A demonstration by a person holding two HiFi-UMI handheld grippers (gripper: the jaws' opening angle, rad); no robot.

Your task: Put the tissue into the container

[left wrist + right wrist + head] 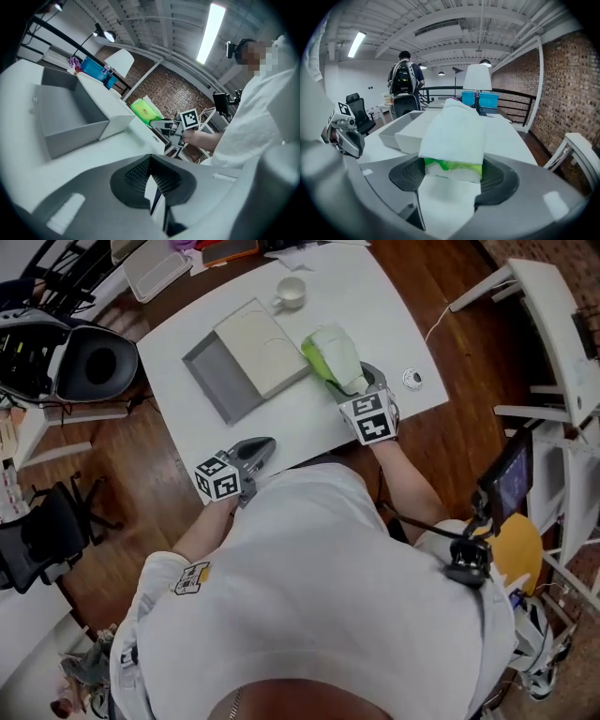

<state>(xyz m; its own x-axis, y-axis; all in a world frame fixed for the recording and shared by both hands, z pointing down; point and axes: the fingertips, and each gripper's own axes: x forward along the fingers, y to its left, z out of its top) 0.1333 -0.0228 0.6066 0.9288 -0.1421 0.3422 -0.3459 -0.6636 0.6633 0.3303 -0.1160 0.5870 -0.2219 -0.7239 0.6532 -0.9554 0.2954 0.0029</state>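
A green and white tissue pack (336, 354) lies on the white table (394, 315), just right of the grey container (217, 382). My right gripper (355, 382) is shut on the pack's near end; in the right gripper view the tissue pack (454, 136) fills the gap between the jaws of that gripper (452, 180). A white lid (261, 345) covers the container's right half, and its left half stands open. My left gripper (261, 448) rests at the table's front edge, shut and empty. From the left gripper view (154, 187) the container (70, 122) is ahead on the left.
A white cup (291, 292) stands behind the lid. A small round object (412, 379) lies near the table's right edge. An office chair (94, 362) is left of the table and white furniture (562, 334) to the right. A person with a backpack (404, 79) stands far off.
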